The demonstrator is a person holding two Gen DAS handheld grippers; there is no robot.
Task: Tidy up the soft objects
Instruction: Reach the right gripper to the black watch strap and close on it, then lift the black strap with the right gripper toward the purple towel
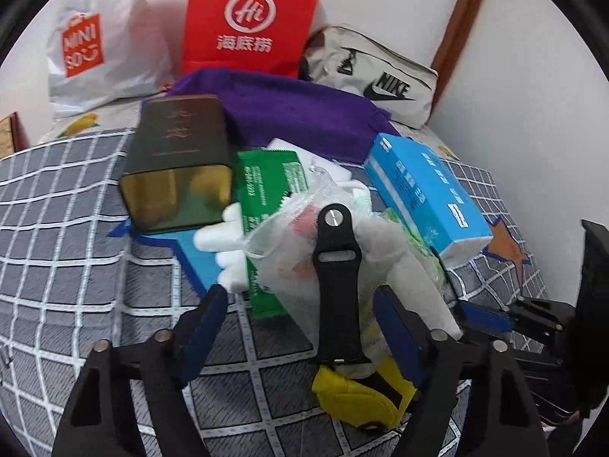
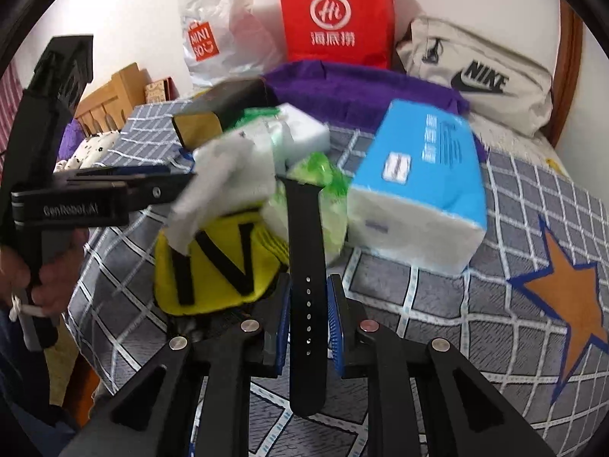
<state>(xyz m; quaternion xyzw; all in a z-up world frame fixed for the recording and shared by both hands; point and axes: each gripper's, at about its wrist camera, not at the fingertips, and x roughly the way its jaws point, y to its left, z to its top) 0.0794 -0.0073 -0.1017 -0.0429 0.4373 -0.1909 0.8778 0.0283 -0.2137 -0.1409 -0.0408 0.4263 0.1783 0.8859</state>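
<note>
Black perforated rubber strap (image 2: 307, 266) clamped between ribbed blue fingers (image 2: 335, 323).

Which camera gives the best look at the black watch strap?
The right wrist view. There the black watch strap runs down the middle of the frame, its row of holes plain, pinched between the pads of the right hand-held gripper. The left wrist view shows its other face, the metal stud on top, lower end hidden.
</note>
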